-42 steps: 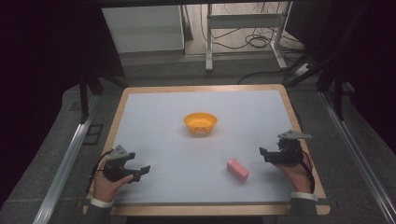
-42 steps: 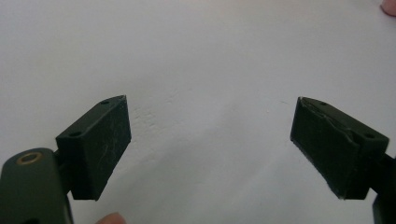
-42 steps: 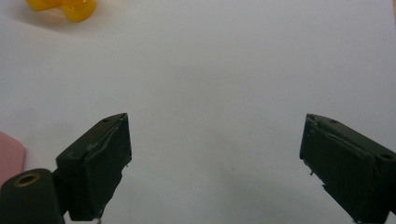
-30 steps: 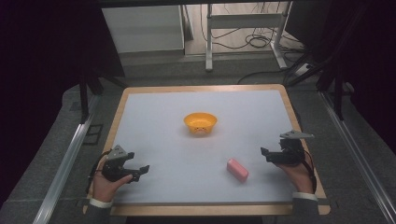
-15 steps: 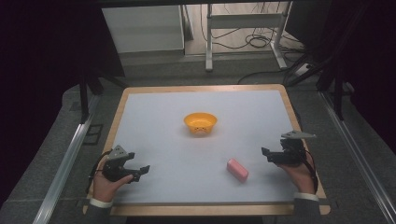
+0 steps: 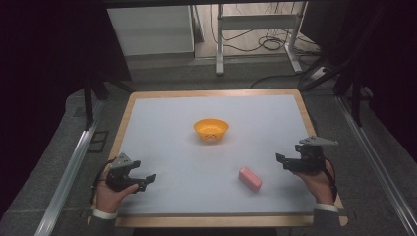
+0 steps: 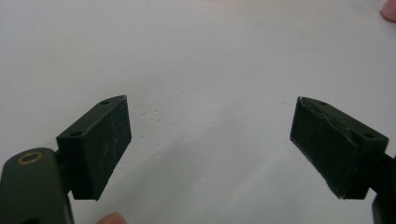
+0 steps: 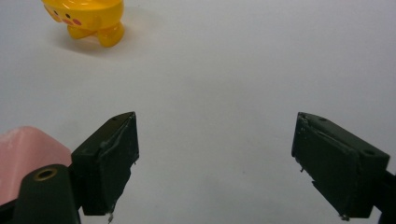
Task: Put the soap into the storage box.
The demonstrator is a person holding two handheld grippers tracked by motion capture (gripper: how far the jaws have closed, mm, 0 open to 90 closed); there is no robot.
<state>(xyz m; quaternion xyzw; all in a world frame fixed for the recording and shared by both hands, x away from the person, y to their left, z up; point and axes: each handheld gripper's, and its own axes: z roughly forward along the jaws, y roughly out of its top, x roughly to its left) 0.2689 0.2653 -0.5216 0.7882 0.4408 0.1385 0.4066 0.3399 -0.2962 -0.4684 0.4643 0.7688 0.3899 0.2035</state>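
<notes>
Lower right of centre in the high view, the pink block (image 6: 250,178) lies flat on the white table (image 6: 162,128), near the right gripper (image 6: 281,161), whose jaws are wide apart w/ nothing between, just closing slightly. Left gripper (image 6: 147,180) at lower left also gapes empty; orange bowl (image 6: 211,130) sits mid-frame, well apart from both
</notes>
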